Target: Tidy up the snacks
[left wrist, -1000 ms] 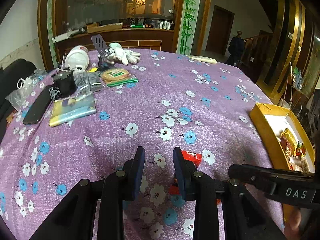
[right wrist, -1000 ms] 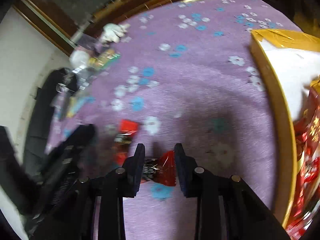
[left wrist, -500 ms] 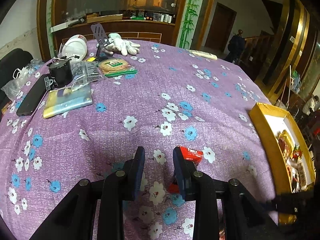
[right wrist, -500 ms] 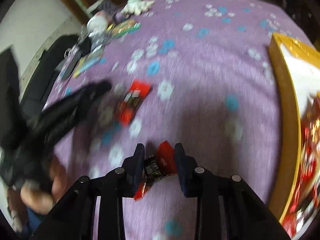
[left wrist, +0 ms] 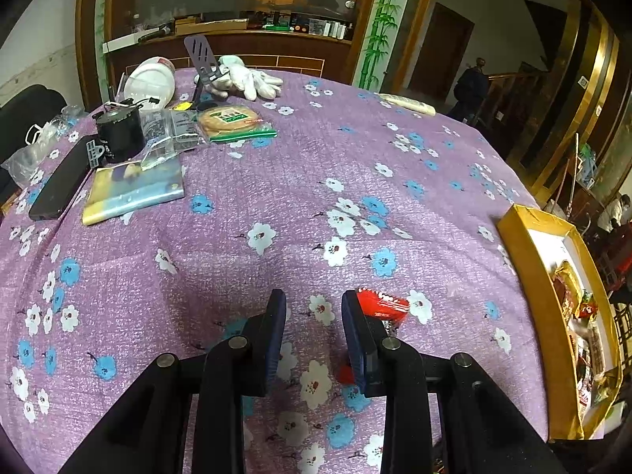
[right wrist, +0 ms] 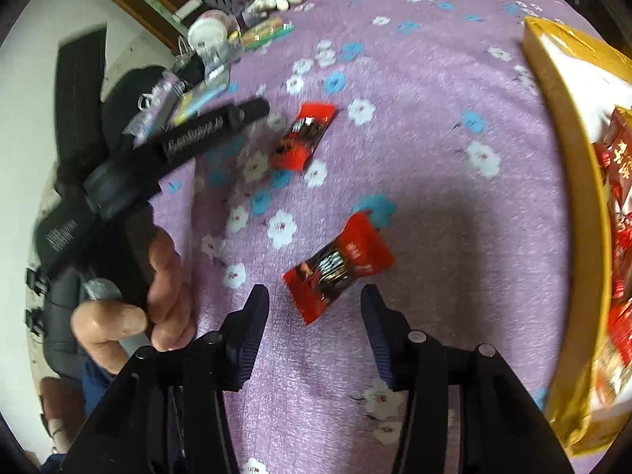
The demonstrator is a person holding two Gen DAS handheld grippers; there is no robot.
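In the right wrist view, a red snack packet (right wrist: 339,266) lies on the purple flowered tablecloth (right wrist: 434,118) just ahead of my right gripper (right wrist: 315,308), which is open and empty. A second red snack packet (right wrist: 303,136) lies farther off, near the left gripper's arm (right wrist: 209,130). In the left wrist view, my left gripper (left wrist: 314,310) is open and empty above the cloth; that second packet (left wrist: 381,305) lies just right of its right finger, partly hidden. A gold box (left wrist: 525,288) holding several snacks stands at the right; it also shows in the right wrist view (right wrist: 568,150).
At the far left of the table lie a phone (left wrist: 59,183), a black cylinder (left wrist: 120,134), a yellow-blue book (left wrist: 134,191), plastic bags, a packaged flatbread (left wrist: 233,120), a white bowl (left wrist: 150,83) and white gloves (left wrist: 245,77). A person's hand (right wrist: 134,296) grips the left tool.
My right gripper has opened and pulled back; the red packet it held between its fingers now lies free on the cloth. The left gripper has barely moved.
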